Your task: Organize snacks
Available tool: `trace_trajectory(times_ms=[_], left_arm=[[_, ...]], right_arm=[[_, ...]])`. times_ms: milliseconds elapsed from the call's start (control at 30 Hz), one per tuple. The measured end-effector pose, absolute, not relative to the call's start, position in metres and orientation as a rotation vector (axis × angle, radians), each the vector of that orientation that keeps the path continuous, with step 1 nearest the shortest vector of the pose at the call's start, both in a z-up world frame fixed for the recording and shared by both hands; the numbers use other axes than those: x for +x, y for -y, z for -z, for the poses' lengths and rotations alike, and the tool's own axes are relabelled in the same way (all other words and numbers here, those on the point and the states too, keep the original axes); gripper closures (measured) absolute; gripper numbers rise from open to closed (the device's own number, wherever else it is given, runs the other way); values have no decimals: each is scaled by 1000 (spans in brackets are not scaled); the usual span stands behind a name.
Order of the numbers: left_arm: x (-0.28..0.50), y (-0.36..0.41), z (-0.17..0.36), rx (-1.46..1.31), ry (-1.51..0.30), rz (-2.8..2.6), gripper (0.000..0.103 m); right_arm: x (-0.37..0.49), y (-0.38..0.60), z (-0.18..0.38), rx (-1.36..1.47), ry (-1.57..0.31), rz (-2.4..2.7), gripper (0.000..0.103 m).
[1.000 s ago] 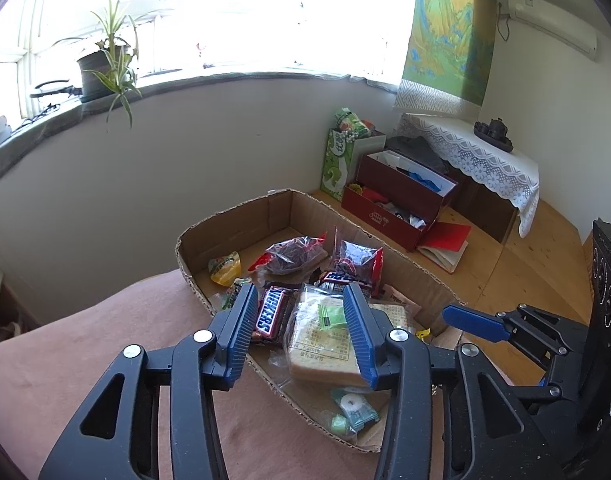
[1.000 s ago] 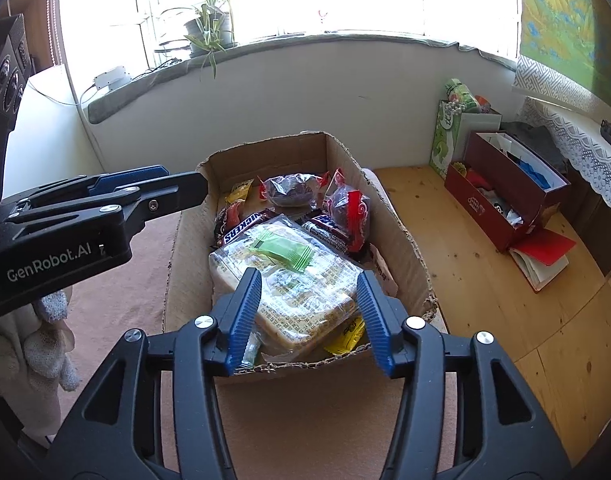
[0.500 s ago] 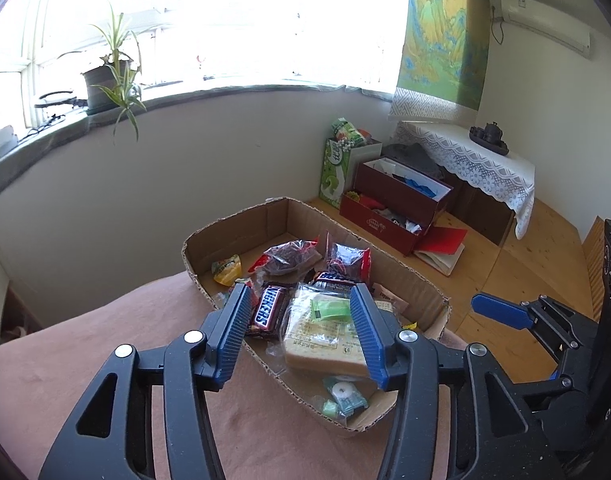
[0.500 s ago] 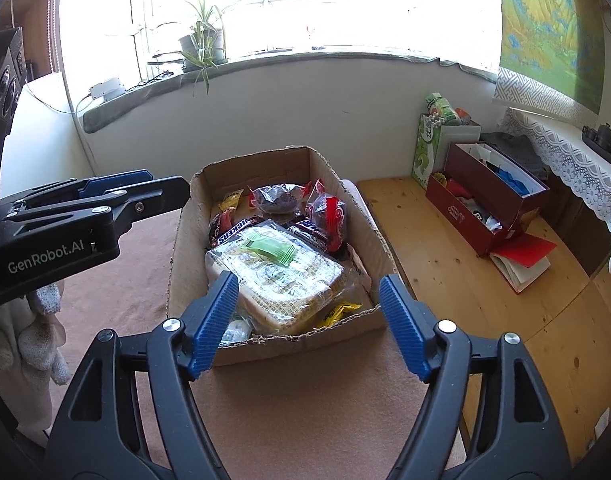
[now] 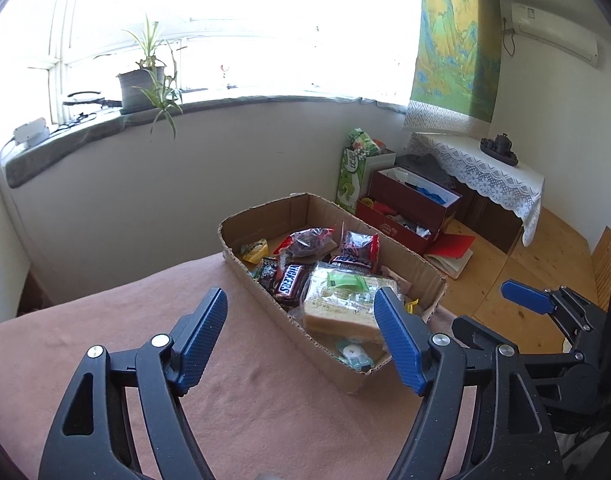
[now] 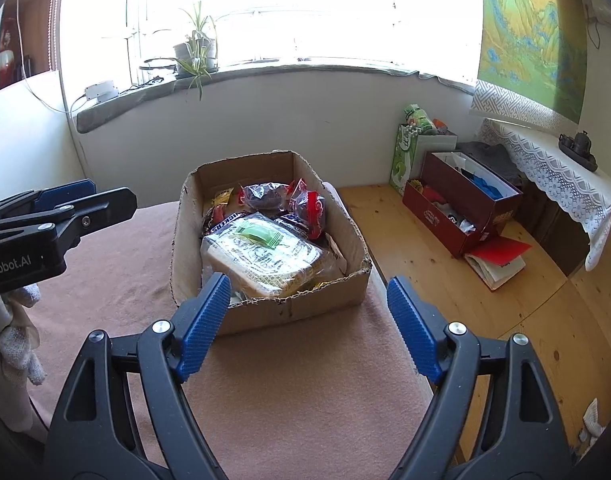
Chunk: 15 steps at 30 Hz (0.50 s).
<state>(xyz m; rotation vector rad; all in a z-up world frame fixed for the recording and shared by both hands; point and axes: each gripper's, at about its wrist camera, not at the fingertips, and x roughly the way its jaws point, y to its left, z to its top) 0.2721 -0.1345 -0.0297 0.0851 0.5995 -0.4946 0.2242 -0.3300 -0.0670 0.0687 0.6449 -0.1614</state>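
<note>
One open brown cardboard box (image 6: 305,308) holds one clear-wrapped loaf of sliced bread (image 6: 265,260), one green sachet (image 6: 261,234) on top of it, and two red-trimmed clear bags of dark snacks (image 5: 311,240). At least two brown Snickers bars (image 5: 291,284) and one yellow packet (image 5: 254,249) are countable; further small packets are too hidden to count.

Cloth (image 6: 305,392) bare at bottom centre of the right view, clear run to the box (image 6: 265,312). Box open-topped but packed; bread (image 6: 265,256) on top. Left of box, cloth free. Right: table edge, drop to floor (image 6: 425,248).
</note>
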Motion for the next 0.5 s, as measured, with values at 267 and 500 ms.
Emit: trace_trajectory(times_ms=[267, 500], left_arm=[[257, 124, 25, 95, -571, 463, 27], [250, 123, 24, 96, -557, 460, 27]], right_arm=[[210, 327, 59, 85, -626, 178, 19], [202, 321, 55, 65, -603, 189, 4]])
